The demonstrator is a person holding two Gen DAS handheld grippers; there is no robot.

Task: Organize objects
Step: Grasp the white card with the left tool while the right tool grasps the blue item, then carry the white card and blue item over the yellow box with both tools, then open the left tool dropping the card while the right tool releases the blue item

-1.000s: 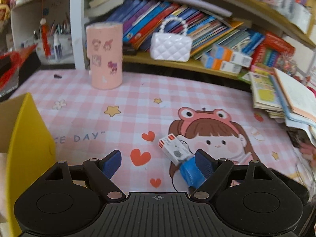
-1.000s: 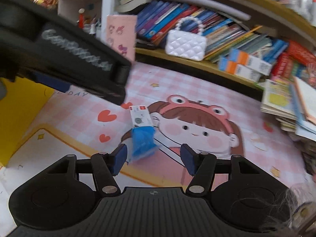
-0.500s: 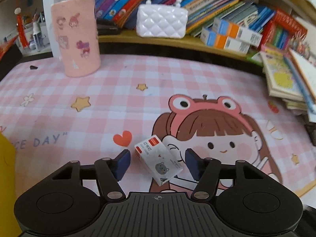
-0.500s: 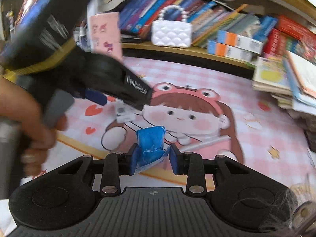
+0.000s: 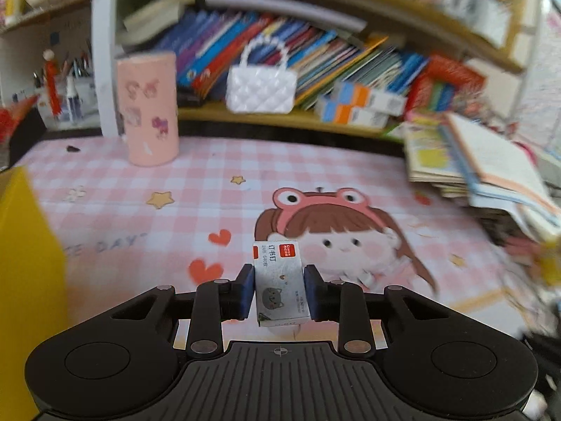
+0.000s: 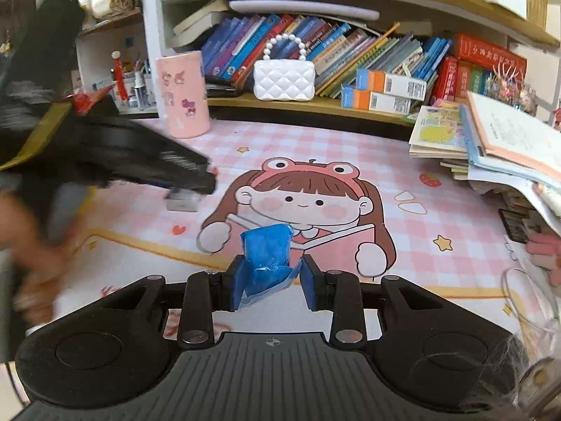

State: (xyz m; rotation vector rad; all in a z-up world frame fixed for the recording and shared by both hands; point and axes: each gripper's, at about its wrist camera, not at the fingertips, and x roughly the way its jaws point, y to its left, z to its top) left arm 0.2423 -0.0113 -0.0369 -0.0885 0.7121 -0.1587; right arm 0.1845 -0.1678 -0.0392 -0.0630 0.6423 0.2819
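Left gripper (image 5: 279,282) clamps staple box (image 5: 280,280), right gripper (image 6: 271,282) clamps blue packet (image 6: 267,259); bench (image 6: 403,182) middle open, book stack (image 6: 491,147) crowds right edge.

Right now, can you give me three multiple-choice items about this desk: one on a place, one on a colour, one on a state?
1. Where is the white purse?
A. on the shelf
B. on the mat
C. in the yellow bin

2. What colour is the packet in the right tool?
A. red
B. blue
C. green

3. How is the left tool?
A. open and empty
B. shut on the staple box
C. shut on the pink cup

Key: 1 A, it stands before the books; 2 B, the wrapper is blue; 3 B, both pads press the box sides.
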